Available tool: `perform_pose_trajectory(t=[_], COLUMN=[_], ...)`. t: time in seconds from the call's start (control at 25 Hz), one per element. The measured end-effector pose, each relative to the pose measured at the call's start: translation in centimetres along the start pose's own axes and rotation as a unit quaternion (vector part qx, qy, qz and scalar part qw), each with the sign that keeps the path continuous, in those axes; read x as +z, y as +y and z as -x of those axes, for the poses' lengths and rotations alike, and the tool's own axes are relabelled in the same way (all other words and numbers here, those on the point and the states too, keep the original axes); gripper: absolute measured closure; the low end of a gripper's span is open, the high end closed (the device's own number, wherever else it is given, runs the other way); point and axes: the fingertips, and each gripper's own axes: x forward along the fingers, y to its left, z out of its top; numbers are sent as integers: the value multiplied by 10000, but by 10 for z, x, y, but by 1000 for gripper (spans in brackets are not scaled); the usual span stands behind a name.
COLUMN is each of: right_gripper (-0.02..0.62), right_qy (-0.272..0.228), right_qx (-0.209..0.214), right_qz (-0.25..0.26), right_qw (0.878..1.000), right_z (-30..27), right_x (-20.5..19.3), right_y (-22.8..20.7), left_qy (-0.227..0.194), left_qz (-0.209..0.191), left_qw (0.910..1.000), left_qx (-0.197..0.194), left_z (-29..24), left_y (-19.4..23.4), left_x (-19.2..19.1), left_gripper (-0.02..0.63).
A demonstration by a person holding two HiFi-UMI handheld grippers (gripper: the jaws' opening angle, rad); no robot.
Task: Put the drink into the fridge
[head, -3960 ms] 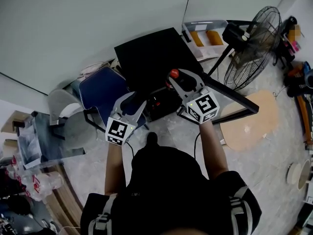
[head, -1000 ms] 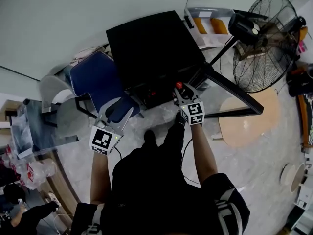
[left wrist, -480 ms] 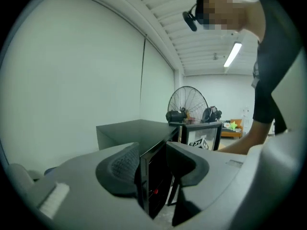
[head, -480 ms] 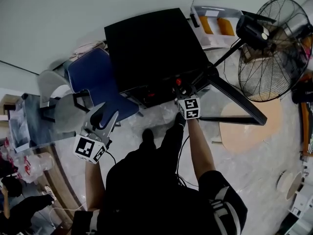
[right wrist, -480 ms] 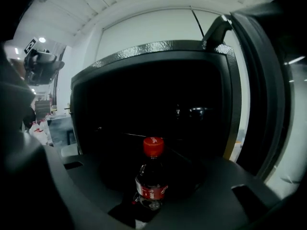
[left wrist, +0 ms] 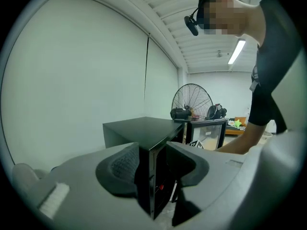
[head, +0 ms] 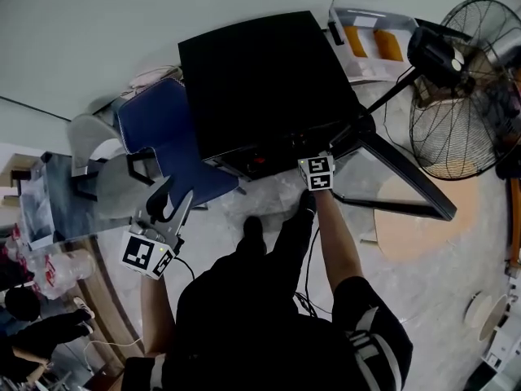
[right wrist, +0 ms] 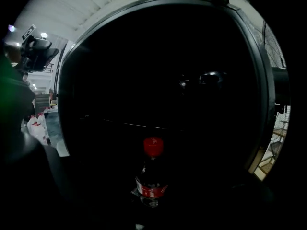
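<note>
Reaching right gripper [head: 313, 164] into fridge [head: 260, 80], clamped on upright bottle [right wrist: 151, 176]. Holding left gripper [head: 174, 197] near chair [head: 159, 129], jaws apart, empty.

Nothing legible showed anywhere I looked. The bottle [right wrist: 152, 178], deep in the dark, wore a red label [right wrist: 151, 190] with white marks on it, too dim and small to read.

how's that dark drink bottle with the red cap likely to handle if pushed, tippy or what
The dark round drink bottle with a red cap stands upright, taller than wide, so a high push would probably tip it; lying down it would likely roll. It looks dark up to the neck, so probably full and heavy for its size.
</note>
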Motion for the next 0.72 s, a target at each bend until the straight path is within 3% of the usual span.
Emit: perform_pose_trajectory(t=[0.72], right_gripper=[462], right_qy=[-41], right_qx=[-135], right_qz=[205], right_qw=[9997], right_z=[-47], right_x=[-16], right_y=[-4], left_qy=[315], left_qz=[-79], left_qw=[9995], left_qx=[-53], left_z=[-16], left_y=[13], left_x=[-21], left_gripper=[430])
